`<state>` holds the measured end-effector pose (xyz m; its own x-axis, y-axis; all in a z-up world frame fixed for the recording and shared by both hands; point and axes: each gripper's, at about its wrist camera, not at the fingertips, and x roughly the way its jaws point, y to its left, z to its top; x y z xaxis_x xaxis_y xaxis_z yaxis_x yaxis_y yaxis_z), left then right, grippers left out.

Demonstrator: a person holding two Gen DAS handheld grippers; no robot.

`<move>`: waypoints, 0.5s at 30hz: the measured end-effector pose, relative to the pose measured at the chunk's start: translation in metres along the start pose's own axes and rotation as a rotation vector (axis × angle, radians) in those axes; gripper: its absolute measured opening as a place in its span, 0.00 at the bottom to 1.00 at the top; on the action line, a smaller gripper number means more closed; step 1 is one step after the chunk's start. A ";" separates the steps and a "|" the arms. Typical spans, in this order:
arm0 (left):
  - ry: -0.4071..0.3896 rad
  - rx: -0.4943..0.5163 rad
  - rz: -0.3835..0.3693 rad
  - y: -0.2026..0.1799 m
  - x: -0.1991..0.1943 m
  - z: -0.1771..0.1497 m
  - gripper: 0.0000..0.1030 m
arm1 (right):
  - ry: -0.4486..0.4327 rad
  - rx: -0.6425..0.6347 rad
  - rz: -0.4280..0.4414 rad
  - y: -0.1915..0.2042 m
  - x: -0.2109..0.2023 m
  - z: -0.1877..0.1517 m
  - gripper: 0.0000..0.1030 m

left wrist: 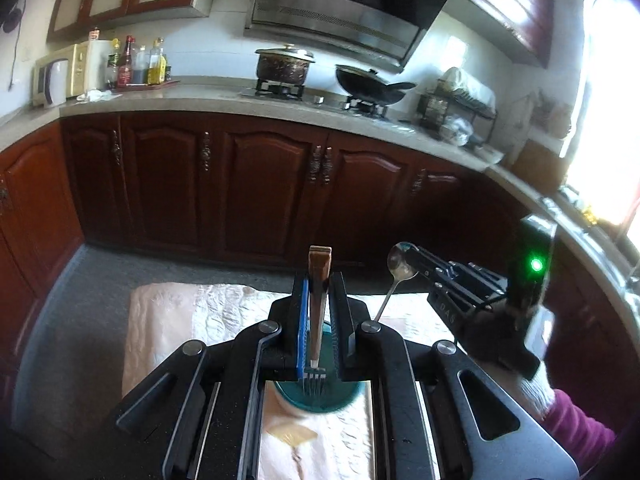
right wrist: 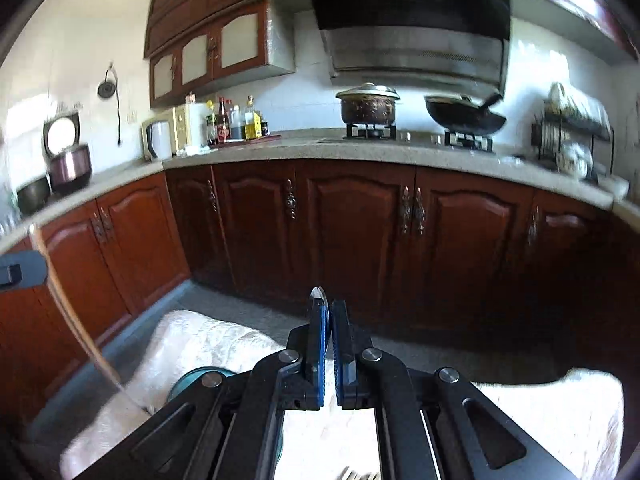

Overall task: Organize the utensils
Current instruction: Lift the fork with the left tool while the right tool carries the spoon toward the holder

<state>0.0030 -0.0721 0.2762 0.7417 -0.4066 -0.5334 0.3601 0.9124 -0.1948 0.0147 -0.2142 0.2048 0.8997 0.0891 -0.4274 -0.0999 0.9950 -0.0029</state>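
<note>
My left gripper (left wrist: 319, 280) is shut on a metal fork (left wrist: 319, 308) with a brown handle end. The fork's tines point down over a teal cup (left wrist: 320, 398) on the white cloth. My right gripper (left wrist: 412, 258) shows at the right of the left wrist view, shut on a metal spoon (left wrist: 394, 276) by its bowl, the handle hanging down toward the cloth. In the right wrist view the right gripper (right wrist: 329, 308) pinches the spoon bowl (right wrist: 320, 292) edge-on. The teal cup (right wrist: 192, 380) sits low at the left, half hidden by the gripper.
A white quilted cloth (left wrist: 192, 320) covers the table. Beyond it are a grey floor and dark wood cabinets (left wrist: 272, 192) under a counter with a pot (left wrist: 284, 66), a wok (left wrist: 372, 86), bottles and a microwave. A dish rack (left wrist: 456, 108) stands at the right.
</note>
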 end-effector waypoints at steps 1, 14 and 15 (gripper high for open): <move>0.003 0.001 0.011 0.002 0.006 -0.001 0.08 | -0.002 -0.029 -0.011 0.007 0.006 0.000 0.02; 0.127 -0.028 0.075 0.014 0.067 -0.040 0.08 | 0.089 -0.155 0.034 0.035 0.052 -0.041 0.03; 0.132 -0.028 0.081 0.013 0.070 -0.043 0.08 | 0.101 -0.156 0.046 0.037 0.054 -0.044 0.03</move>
<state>0.0354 -0.0863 0.2006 0.6862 -0.3238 -0.6514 0.2847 0.9436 -0.1691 0.0406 -0.1750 0.1421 0.8460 0.1214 -0.5192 -0.2116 0.9702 -0.1181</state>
